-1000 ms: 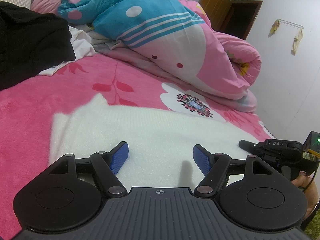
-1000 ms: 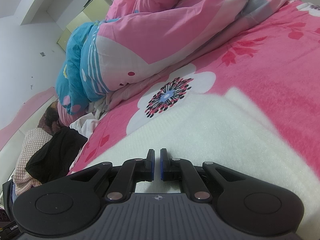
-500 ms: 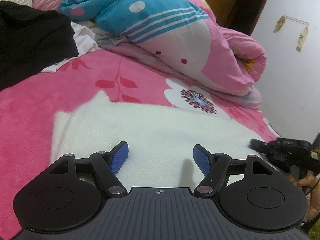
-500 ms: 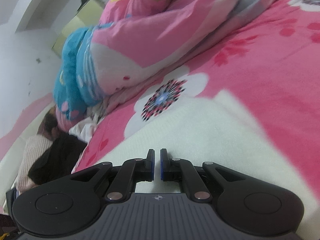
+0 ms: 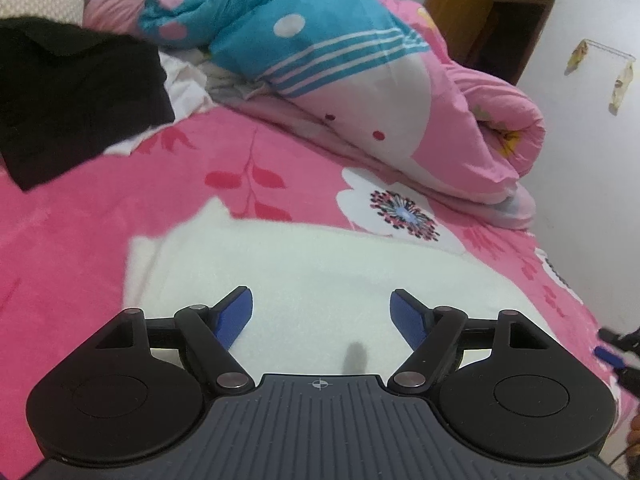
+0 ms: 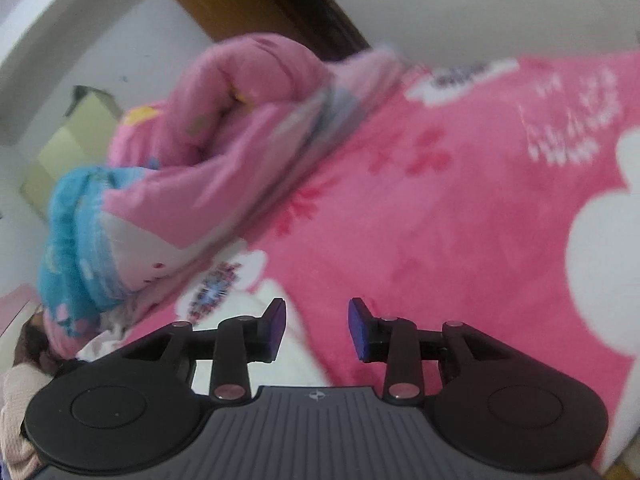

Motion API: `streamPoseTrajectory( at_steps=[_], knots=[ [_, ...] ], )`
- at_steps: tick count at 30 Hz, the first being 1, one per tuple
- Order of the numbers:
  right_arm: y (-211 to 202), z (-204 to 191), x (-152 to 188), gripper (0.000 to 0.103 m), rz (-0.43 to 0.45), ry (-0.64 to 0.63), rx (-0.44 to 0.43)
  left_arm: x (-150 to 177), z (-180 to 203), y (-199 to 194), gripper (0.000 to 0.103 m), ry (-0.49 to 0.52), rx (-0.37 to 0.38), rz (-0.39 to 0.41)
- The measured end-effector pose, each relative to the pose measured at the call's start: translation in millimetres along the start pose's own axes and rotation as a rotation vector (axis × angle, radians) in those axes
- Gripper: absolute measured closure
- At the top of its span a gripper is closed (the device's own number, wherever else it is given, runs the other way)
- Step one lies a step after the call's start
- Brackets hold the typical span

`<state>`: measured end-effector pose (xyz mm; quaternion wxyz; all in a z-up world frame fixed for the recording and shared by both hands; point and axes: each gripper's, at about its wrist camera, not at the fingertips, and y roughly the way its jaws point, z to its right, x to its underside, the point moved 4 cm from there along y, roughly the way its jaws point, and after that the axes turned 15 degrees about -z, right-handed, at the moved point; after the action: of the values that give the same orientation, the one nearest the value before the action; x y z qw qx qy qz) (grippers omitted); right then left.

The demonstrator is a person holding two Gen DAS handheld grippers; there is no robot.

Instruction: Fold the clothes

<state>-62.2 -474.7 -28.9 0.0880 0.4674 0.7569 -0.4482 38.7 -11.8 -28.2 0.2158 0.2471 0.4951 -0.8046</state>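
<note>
On the pink floral blanket [image 5: 80, 240] a white garment [image 5: 320, 272] lies flat beneath the left gripper [image 5: 321, 316], jaws opening wide and empty, while the right gripper [image 6: 317, 328], jaws opening, holds nothing beside its edge

We note that the left gripper [image 5: 321, 312] and the right gripper [image 6: 317, 328] are of one build: a dark grey ribbed housing bearing a small crosshair mark at its front edge, flanked by two black rounded lobes, each with a recessed disc. Black linkage arms pivot on silver rivets. The fingers [image 5: 236, 312] carry blue pads; those on the right gripper appear darker, near violet.
</note>
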Motion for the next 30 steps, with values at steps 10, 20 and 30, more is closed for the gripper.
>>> streamPoseTrajectory(
  at_steps=[10,20,30],
  knots=[
    [22,-108,35,0.05,-0.215,-0.358,-0.037,18,14,3,0.004,0.041,-0.095,-0.097],
    [65,-133,102,0.042,-0.268,-0.654,0.18,25,21,7,0.0,0.087,-0.153,-0.108],
    [71,-135,107,0.038,-0.252,-0.691,0.213,25,25,9,0.0,0.086,-0.182,-0.122]
  ],
)
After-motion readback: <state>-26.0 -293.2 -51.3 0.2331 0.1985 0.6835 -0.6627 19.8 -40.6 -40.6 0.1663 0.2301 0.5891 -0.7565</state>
